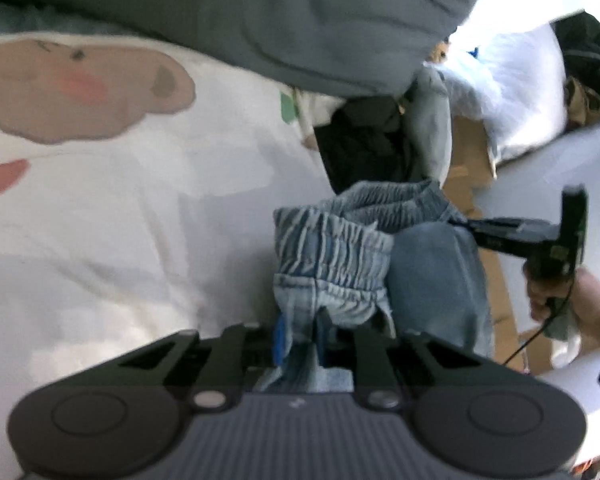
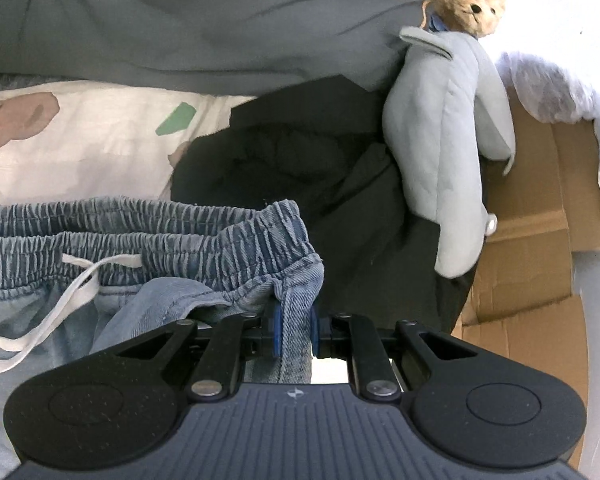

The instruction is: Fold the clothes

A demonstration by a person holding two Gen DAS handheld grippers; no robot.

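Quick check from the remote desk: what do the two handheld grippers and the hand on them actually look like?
Both the left gripper and right gripper have a ribbed dark grey body with round black side pods, black linkage arms with silver rivets, and blue finger pads. The right hand is bare-skinned; a thin black cable trails below it.

My left gripper [image 1: 300, 340] and right gripper [image 2: 294, 332] match: ribbed grey housing with a small central logo, two round black caps, black linkage arms on silver pivot screws, blue finger pads [image 2: 277, 330]. My right hand [image 1: 556, 292] shows bare skin; a thin black cable [image 1: 528, 340] trails below it.
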